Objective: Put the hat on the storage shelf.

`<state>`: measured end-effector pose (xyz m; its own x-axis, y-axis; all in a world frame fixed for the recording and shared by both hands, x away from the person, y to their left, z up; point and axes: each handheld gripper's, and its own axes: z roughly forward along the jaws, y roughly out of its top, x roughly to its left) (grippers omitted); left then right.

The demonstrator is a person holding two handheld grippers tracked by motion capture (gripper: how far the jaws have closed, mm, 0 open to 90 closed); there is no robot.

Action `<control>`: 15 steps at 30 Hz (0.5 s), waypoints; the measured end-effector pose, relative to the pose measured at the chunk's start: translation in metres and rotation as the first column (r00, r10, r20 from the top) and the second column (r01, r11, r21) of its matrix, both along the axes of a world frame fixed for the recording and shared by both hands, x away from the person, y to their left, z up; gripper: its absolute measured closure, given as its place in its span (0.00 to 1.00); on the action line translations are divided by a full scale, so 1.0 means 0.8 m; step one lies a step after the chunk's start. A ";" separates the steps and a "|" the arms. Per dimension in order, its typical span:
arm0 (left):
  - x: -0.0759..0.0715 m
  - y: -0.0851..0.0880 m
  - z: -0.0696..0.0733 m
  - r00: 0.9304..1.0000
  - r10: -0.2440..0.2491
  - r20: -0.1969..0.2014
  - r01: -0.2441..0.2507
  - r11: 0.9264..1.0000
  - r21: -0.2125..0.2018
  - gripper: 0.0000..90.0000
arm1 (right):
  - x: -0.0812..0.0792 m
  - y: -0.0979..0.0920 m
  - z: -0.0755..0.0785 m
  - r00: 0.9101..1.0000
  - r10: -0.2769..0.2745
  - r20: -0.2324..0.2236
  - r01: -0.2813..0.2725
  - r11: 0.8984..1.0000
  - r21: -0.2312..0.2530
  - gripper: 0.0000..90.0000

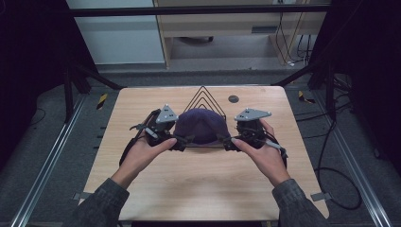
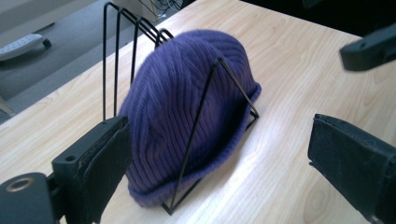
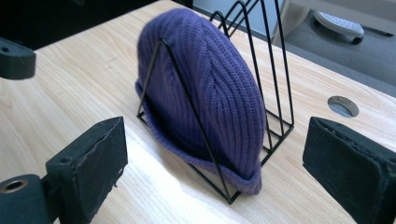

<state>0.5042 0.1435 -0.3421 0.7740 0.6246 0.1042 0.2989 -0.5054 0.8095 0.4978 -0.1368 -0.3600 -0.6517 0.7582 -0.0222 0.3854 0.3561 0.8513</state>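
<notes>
**Purple beanie in wire rack, both grippers released**

Item: one purple ribbed beanie (image 1: 202, 125), knitted. It stood on edge in a black wire rack (image 1: 204, 97), slotted behind the rack's front triangular divider and leaning back against the taller dividers behind. The front wire crossed the hat's face in both gripper views. Its rolled brim lay along the rack's base, on the table (image 1: 198, 184) side nearest the person.

Holder: rack of nested triangular wire loops on a base frame, near the table's far middle. Contents: the beanie alone, in the front slot; the rear slots were hidden behind it.

Tools: left gripper (image 1: 182, 141) at the hat's left edge, right gripper (image 1: 224, 141) at its right edge. Both had their jaws spread wide, gripping nothing. In the left gripper view one pad (image 2: 109, 158) sat just beside the knit; contact could not be told.

Surroundings: pale wooden table with a round grommet (image 1: 233, 99) beyond the rack, right of its peak.
</notes>
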 end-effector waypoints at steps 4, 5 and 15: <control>-0.011 0.006 -0.005 1.000 -0.009 -0.003 0.009 1.000 -0.011 0.05 | -0.008 -0.003 0.002 1.000 0.009 0.006 -0.009 1.000 0.007 0.06; -0.013 0.008 -0.006 1.000 -0.012 -0.004 0.012 1.000 -0.011 0.05 | -0.010 -0.003 0.003 1.000 0.013 0.007 -0.013 1.000 0.006 0.06; -0.035 0.027 -0.019 0.999 -0.031 -0.010 0.030 1.000 -0.005 0.04 | -0.031 -0.016 -0.005 1.000 0.026 0.005 -0.026 1.000 -0.004 0.07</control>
<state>0.4763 0.1648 -0.3570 0.7937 0.6012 0.0928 0.2917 -0.5101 0.8091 0.4732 -0.1496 -0.3643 -0.6707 0.7412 -0.0282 0.3718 0.3689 0.8519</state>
